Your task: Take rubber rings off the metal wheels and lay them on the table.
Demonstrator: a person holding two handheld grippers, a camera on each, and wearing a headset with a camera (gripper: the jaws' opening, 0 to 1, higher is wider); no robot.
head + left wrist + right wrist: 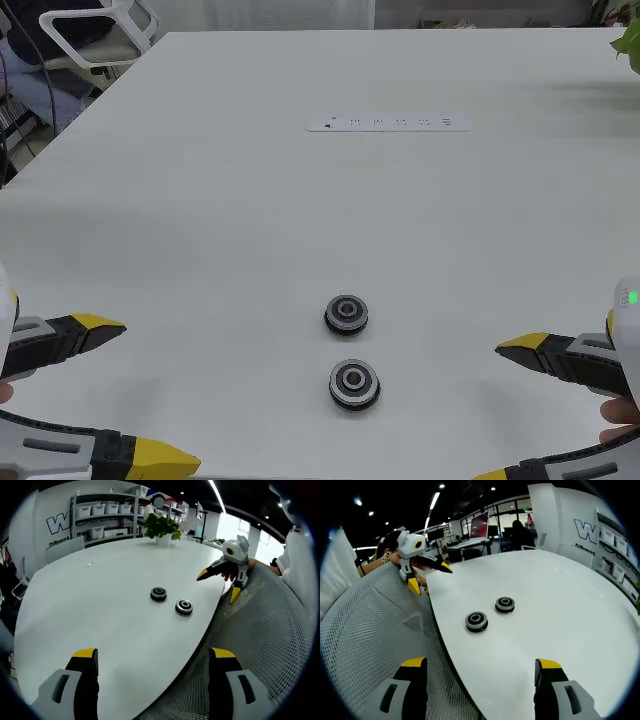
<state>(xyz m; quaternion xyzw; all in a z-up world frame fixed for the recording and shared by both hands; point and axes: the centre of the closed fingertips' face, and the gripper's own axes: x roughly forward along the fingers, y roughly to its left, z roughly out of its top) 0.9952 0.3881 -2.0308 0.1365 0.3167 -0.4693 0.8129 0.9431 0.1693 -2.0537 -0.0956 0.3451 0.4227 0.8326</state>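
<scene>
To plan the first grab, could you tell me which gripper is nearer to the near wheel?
Right. The right gripper hangs open to the right of the near wheel; the left gripper, open too, is farther off on its left.

table [250, 220] smooth matt; far wheel [347, 314], near wheel [354, 384]: shiny metal w/ dull blk rubber rings [334, 386] (mesh [380, 625] woven).
</scene>
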